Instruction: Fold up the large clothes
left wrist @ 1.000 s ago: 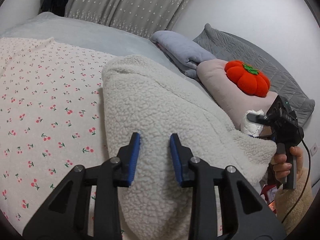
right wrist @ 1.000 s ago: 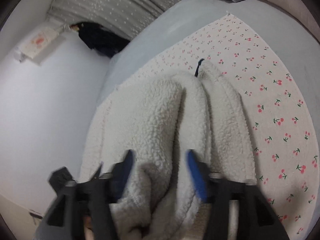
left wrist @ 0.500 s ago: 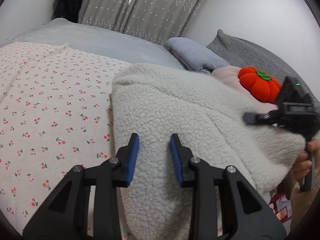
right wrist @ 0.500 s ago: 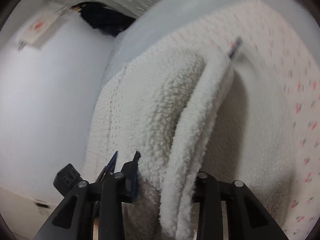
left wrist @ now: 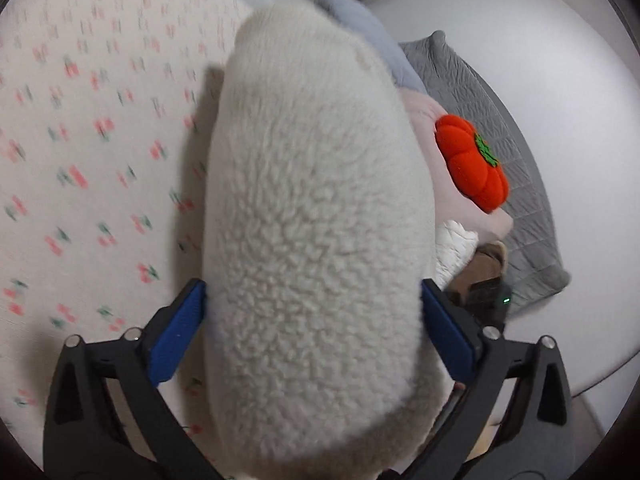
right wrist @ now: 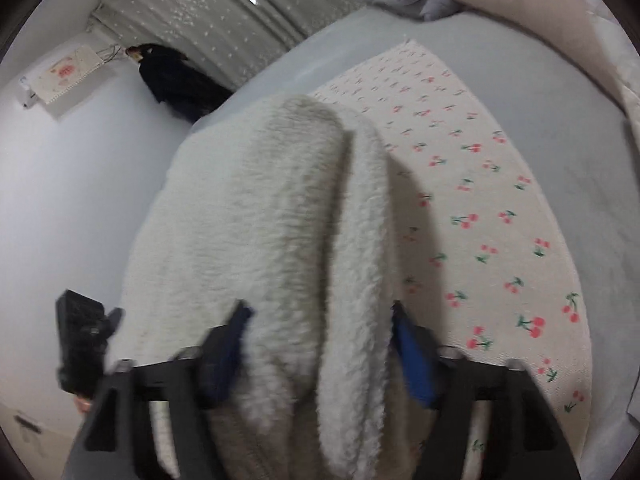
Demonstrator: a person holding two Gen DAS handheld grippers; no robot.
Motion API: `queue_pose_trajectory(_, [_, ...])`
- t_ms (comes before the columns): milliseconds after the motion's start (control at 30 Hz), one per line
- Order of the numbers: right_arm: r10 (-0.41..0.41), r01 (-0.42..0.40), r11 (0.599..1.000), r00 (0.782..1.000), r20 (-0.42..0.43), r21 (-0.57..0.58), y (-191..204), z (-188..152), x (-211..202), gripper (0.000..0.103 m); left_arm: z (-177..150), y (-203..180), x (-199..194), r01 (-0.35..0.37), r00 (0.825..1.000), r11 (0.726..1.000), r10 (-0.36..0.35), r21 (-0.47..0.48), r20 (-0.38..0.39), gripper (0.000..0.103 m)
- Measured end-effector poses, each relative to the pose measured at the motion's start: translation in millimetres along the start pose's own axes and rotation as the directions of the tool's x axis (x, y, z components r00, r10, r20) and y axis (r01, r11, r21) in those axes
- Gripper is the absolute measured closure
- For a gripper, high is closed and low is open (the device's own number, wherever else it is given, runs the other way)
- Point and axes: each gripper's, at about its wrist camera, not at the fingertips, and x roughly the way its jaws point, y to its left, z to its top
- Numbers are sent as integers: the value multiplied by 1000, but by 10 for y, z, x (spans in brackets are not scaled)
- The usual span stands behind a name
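Left wrist view: the left tongs (left wrist: 313, 312) stand spread wide, blue pads flanking a thick roll of the white fleece garment (left wrist: 316, 216), which fills the gap between them; whether the pads press the pile cannot be told, and the view is motion-blurred. The garment extends forward over the cherry-print sheet (left wrist: 88, 128) covering the bed. To the right of the garment lie a pink pillow (left wrist: 428, 120) carrying an orange pumpkin cushion (left wrist: 470, 168), with a grey quilted pillow (left wrist: 520, 168) beyond and a pale blue folded cloth (left wrist: 376, 40) farther back. Right wrist view: the right tongs (right wrist: 320, 340) are likewise spread, with two bunched folds of the white fleece garment (right wrist: 280, 220) between the pads. The cherry-print sheet (right wrist: 480, 220) lies to the right on the grey bedcover (right wrist: 580, 160); a dark garment (right wrist: 176, 80) hangs by the dotted curtain (right wrist: 224, 12) at the far wall.
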Motion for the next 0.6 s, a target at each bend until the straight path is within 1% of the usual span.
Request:
queue_pose_trajectory(33, [3,-3,1000,1000,18,11,-45,-52,6,15,-3,61,50,31,999,999,-32,-32,-11,0])
queue_pose_trajectory(67, [30,-31,999,999,23,43,-148,-99,19,13,-23,78,56,45,999,998,-45,-41,-14,0])
queue_pose_trajectory(133, [111,-111,987,994,11,120,-383,-156,91,11,-29,75,58,51,998,998,-52,-30,-19,0])
queue_pose_trajectory(167, [166,-163,972,986,-3,168,-494,-220,163,11,-35,68,58,53,998,998,-54,-26,-18,1])
queue_pose_trajectory(200, [216,-209,955,976,-14,212,-562,-243,219,11,-43,63,36,56,998,998,-56,-21,-7,7])
queue_pose_trajectory(233, [284,-268,924,959,-21,271,-641,-269,295,11,-53,35,2,48,999,999,-48,-14,11,13])
queue_pose_trajectory(267, [322,-303,905,947,-16,298,-664,-287,312,21,-54,-5,-49,34,999,999,-34,1,23,16])
queue_pose_trajectory(300, [363,-339,882,932,-13,327,-670,-295,318,33,-48,-76,-114,15,999,1000,-15,19,37,20])
queue_pose_trajectory(333, [395,-364,857,918,-12,364,-661,-299,330,35,-39,-157,-204,-1,999,999,-1,34,51,23])
queue_pose_trajectory(367, [381,-351,868,925,-15,351,-590,-280,291,38,-35,-233,-294,-12,998,999,8,52,64,23])
queue_pose_trajectory(400, [374,-347,880,927,-22,325,-499,-269,253,40,-44,-332,-448,-29,995,996,20,85,97,23])
queue_pose_trajectory(433, [394,-364,877,918,-35,315,-395,-278,215,40,-59,-412,-609,-42,992,993,28,109,124,23])
queue_pose_trajectory(467, [425,-390,868,904,-54,307,-271,-297,190,40,-62,-467,-740,-54,990,991,37,124,133,23])
queue_pose_trajectory(500, [437,-403,869,897,-65,288,-156,-320,159,40,-69,-514,-900,-77,989,987,57,142,138,23])
queue_pose_trajectory(567, [460,-426,869,883,-93,253,68,-379,121,40,-121,-526,-1129,-114,987,979,92,167,135,21])
queue_pose_trajectory(600, [472,-436,867,874,-115,242,166,-427,137,39,-170,-479,-1228,-139,985,974,117,179,125,19])
